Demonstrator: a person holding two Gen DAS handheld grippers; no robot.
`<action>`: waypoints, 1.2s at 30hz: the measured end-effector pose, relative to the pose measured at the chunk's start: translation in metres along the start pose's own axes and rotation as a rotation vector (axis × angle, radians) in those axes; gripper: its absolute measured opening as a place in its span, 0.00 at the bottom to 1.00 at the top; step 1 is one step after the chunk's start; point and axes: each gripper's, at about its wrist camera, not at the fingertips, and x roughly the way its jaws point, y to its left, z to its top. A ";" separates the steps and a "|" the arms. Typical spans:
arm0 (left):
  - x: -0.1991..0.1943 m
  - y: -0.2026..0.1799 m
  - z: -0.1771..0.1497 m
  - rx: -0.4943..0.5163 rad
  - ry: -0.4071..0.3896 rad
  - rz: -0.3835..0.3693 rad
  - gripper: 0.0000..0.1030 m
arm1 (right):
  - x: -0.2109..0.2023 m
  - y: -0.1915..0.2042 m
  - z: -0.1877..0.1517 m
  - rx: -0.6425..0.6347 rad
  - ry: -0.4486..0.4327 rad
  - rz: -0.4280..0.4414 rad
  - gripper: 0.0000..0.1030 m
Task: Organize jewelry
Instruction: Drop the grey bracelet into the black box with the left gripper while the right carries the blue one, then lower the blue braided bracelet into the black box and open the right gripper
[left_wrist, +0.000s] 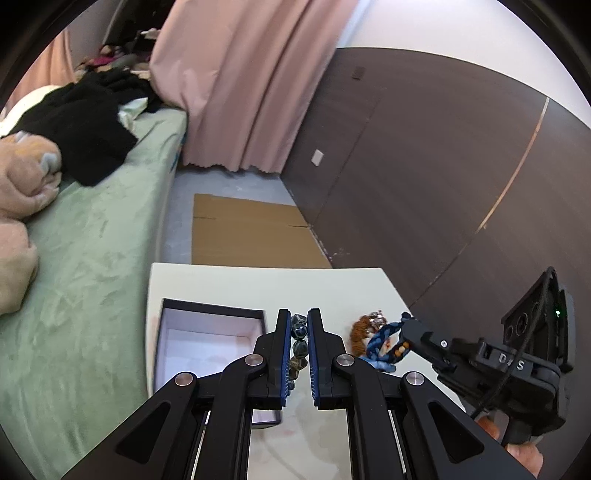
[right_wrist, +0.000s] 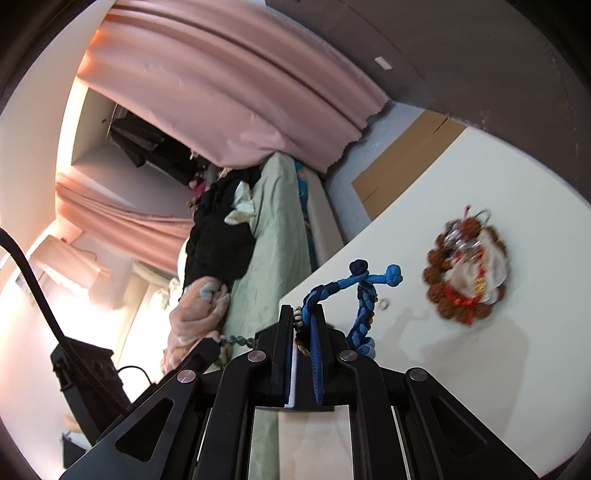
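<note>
My left gripper (left_wrist: 298, 317) is shut on a dark stone bead bracelet (left_wrist: 298, 345), held above the white table (left_wrist: 229, 284) beside an open black jewelry box (left_wrist: 207, 332) with a pale lining. My right gripper (right_wrist: 303, 310) is shut on a blue braided bracelet (right_wrist: 360, 291) with small beads, lifted over the table (right_wrist: 461, 369); it also shows in the left wrist view (left_wrist: 384, 341). A brown bead bracelet with red and silver charms (right_wrist: 467, 267) lies on the table, and shows in the left wrist view (left_wrist: 364, 326). The stone bracelet shows at the right wrist view's left (right_wrist: 236, 340).
A bed with a green sheet (left_wrist: 92, 258), black clothes (left_wrist: 85, 122) and a peach blanket (left_wrist: 18, 177) runs along the table's left. Flat cardboard (left_wrist: 251, 232) lies on the floor beyond the table. Pink curtains (left_wrist: 243, 81) and a dark wood wall (left_wrist: 443, 166) stand behind.
</note>
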 end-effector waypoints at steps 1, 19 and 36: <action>0.000 0.003 0.000 -0.006 0.002 0.005 0.09 | 0.004 0.003 -0.002 -0.008 0.008 0.004 0.10; -0.027 0.048 0.005 -0.136 -0.039 0.081 0.83 | 0.049 0.036 -0.028 -0.076 0.066 0.049 0.10; -0.052 0.082 0.010 -0.216 -0.075 0.146 0.83 | 0.098 0.066 -0.050 -0.157 0.195 0.009 0.73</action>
